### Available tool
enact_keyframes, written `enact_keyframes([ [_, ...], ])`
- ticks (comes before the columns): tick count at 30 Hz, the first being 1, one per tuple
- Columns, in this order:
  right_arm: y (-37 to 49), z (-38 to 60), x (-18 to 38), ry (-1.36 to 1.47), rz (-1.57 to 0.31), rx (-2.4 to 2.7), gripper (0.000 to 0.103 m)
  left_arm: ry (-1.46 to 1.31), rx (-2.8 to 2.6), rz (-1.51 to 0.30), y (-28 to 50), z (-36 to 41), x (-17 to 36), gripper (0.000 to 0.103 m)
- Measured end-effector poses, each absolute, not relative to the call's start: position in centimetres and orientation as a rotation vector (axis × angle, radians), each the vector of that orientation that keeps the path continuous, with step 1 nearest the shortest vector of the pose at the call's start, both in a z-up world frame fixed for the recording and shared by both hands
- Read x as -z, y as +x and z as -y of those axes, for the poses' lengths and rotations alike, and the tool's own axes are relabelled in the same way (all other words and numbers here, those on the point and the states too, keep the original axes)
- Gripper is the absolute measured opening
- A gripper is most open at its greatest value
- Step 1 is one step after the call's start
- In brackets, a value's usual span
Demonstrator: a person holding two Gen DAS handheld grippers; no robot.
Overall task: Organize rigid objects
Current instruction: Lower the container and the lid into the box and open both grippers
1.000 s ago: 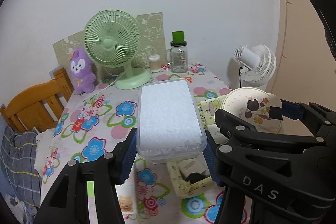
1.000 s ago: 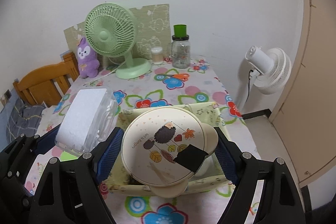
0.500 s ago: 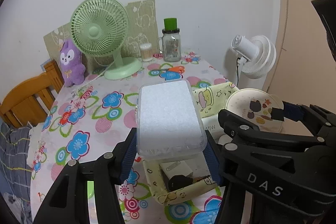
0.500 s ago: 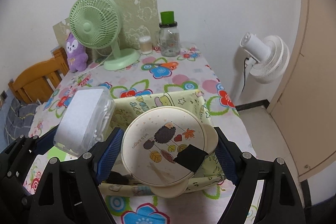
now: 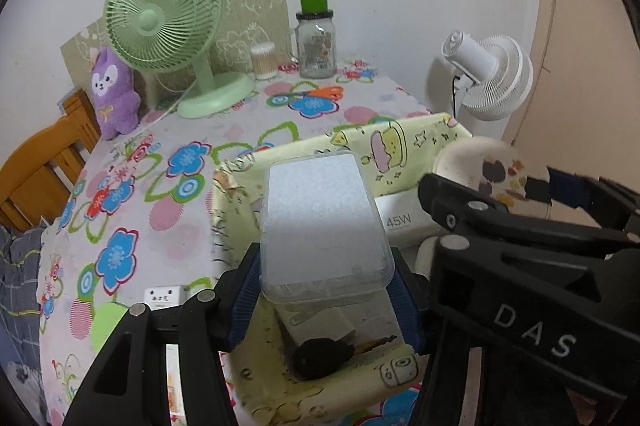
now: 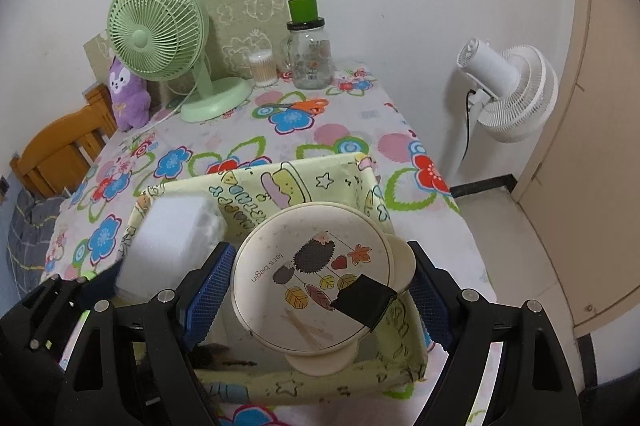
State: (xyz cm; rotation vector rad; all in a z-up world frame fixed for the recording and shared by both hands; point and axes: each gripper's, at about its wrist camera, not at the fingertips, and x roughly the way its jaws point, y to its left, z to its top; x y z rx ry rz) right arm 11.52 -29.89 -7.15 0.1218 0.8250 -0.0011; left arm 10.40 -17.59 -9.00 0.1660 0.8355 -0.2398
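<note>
My left gripper (image 5: pixel 326 292) is shut on a clear plastic box with a white lid (image 5: pixel 322 222) and holds it over a yellow patterned fabric basket (image 5: pixel 360 142). My right gripper (image 6: pixel 316 300) is shut on a cream round lidded bowl with a hedgehog print (image 6: pixel 312 276), held over the same basket (image 6: pixel 280 182). The box also shows in the right wrist view (image 6: pixel 172 242), and the bowl in the left wrist view (image 5: pixel 492 170). Inside the basket lie a white 45W charger box (image 5: pixel 400 220) and a black key (image 5: pixel 320 358).
A green desk fan (image 5: pixel 164 22), purple plush (image 5: pixel 112 90), cotton-swab jar (image 5: pixel 263 60), glass jar with green lid (image 5: pixel 316 42) and orange scissors (image 6: pixel 300 105) stand on the flowered table. A white plug adapter (image 5: pixel 162 298) lies left of the basket. A white floor fan (image 6: pixel 508 90) stands right, a wooden chair (image 5: pixel 40 166) left.
Both grippers have moved back and higher with their objects. More of the basket and its contents now shows beneath the box and the bowl.
</note>
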Motion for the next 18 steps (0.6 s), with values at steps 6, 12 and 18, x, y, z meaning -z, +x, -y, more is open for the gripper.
enact_keyframes([
  [6,11.97,30.04,7.50,0.112,-0.825,-0.004,0.084,0.163,0.260,-0.857,11.05,18.14,9.56,0.063],
  [12,12.31,29.99,7.52,0.111,-0.822,0.002,0.084,0.172,0.257,-0.847,11.06,18.33,9.47,0.083],
  [18,12.48,29.50,7.12,0.105,-0.810,-0.023,0.084,0.193,0.248,-0.845,11.05,18.46,9.14,0.087],
])
